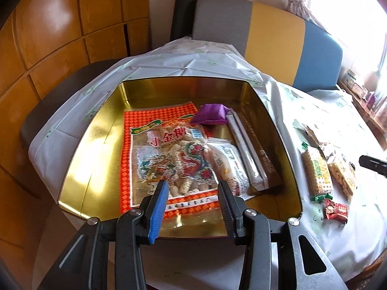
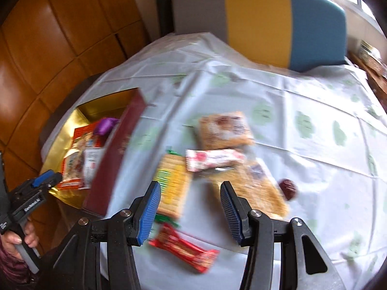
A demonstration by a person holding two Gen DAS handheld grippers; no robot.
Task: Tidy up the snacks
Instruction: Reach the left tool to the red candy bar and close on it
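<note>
**Snacks: part in tin, part loose on worktop**

Gold tin [image 1: 101,149] is sitting at the worktop's [image 2: 302,169] left edge, already holding a red-orange candy bag [image 1: 167,149], a purple pouch [image 1: 211,114], a white packet [image 1: 232,166] and a long silver sachet [image 1: 251,154]. Remaining snacks are lying right of the tin on the white cloth: yellow-green cracker pack [image 2: 172,186], red bar [image 2: 186,250], pink-white bar [image 2: 215,159], two clear cracker packs [image 2: 226,130], and a small dark red sweet [image 2: 287,188].

Left hand-held gripper [image 1: 193,194] is hovering over the tin's near end, jaws apart, nothing between them. Right hand-held gripper [image 2: 191,209] is hanging over the loose pile, jaws apart, empty; view is motion-blurred. Striped chair [image 2: 261,21] is standing behind the worktop.
</note>
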